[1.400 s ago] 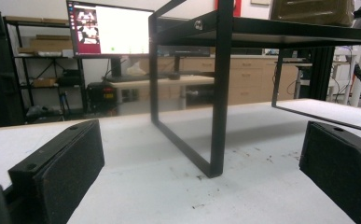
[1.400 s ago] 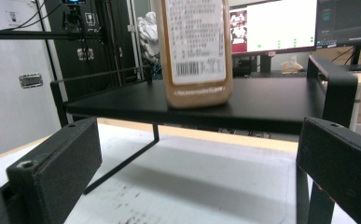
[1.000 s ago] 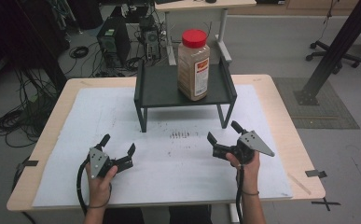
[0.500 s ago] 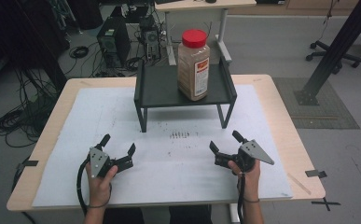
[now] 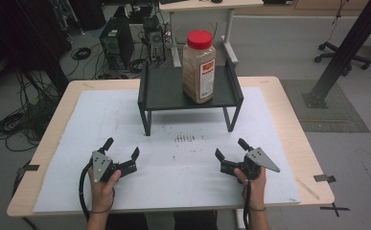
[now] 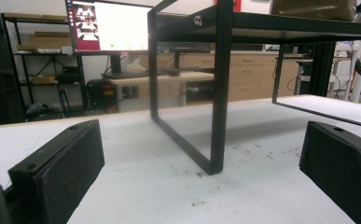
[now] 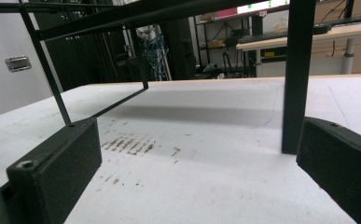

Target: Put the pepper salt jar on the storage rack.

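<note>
While the spice jar sits up on the black stand, I rest my left gripper and right gripper low on the table, jaws spread and empty, ready to reach.

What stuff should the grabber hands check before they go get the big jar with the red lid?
1. Left gripper open wide: ok, jaws apart with nothing between.
2. Right gripper open wide: ok, jaws apart and empty.
3. Jar upright on the black stand: ok.
4. Red lid on the jar: ok by the look of it; how tight, cannot tell.
5. Way from the grippers to the stand: ok, just bare white mat with small brown marks.
6. Jar near the stand's front edge: cannot tell how much room is left, so go slowly.
</note>
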